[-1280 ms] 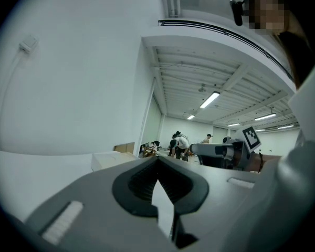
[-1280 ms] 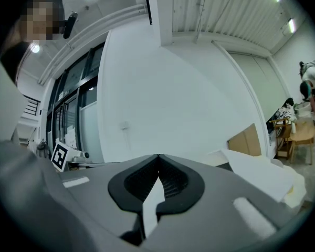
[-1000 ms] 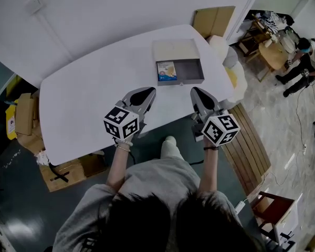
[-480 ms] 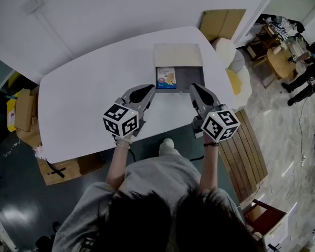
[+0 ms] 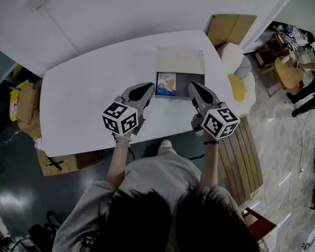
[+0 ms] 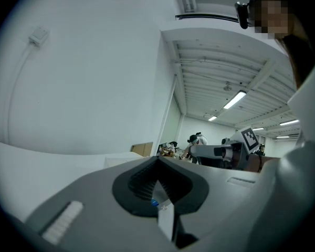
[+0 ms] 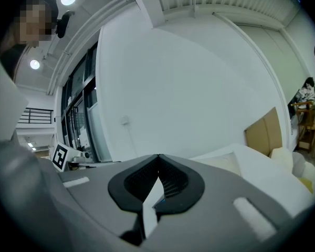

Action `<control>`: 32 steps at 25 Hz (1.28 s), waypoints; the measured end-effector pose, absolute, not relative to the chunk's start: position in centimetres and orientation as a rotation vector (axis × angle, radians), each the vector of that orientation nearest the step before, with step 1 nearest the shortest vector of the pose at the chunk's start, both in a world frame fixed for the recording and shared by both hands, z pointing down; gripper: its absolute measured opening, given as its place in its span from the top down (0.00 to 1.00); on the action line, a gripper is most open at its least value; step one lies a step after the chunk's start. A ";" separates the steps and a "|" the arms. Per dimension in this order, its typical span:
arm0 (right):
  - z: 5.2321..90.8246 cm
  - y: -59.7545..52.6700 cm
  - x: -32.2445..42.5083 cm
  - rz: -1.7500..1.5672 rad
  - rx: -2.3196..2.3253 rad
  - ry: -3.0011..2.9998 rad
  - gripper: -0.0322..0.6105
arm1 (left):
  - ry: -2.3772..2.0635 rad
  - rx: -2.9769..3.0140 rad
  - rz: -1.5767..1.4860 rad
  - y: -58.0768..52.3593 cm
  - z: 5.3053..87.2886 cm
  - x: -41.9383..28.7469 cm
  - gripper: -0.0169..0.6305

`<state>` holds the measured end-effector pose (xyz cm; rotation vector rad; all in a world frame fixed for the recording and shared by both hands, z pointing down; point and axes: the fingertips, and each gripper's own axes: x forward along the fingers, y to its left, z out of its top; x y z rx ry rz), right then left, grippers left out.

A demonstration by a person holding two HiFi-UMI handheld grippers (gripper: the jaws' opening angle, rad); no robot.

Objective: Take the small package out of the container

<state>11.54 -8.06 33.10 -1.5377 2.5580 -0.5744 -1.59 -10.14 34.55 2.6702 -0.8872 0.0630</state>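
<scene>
Our left gripper point(image 5: 147, 88) and right gripper point(image 5: 194, 86), clenched empty, flank the container point(image 5: 192, 79): reaching step. Next we open for the small package point(image 5: 166, 83).

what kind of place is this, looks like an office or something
Probably an open lab or workshop-style office, not a home: a plain white table with cardboard boxes on the floor beside it, strip lights on a bare ribbed ceiling, and other people near a small wooden table further off.
</scene>
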 end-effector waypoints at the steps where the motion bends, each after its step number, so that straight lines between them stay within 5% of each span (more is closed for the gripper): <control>1: 33.1 -8.4 11.6 -0.580 -1.527 2.565 0.93 | -0.897 2.666 0.061 -10.4 34.5 -1.5 0.99; 32: 37.8 -13.9 9.5 -0.769 -1.366 2.732 0.93 | -0.932 2.501 0.135 -14.4 39.8 -1.3 0.99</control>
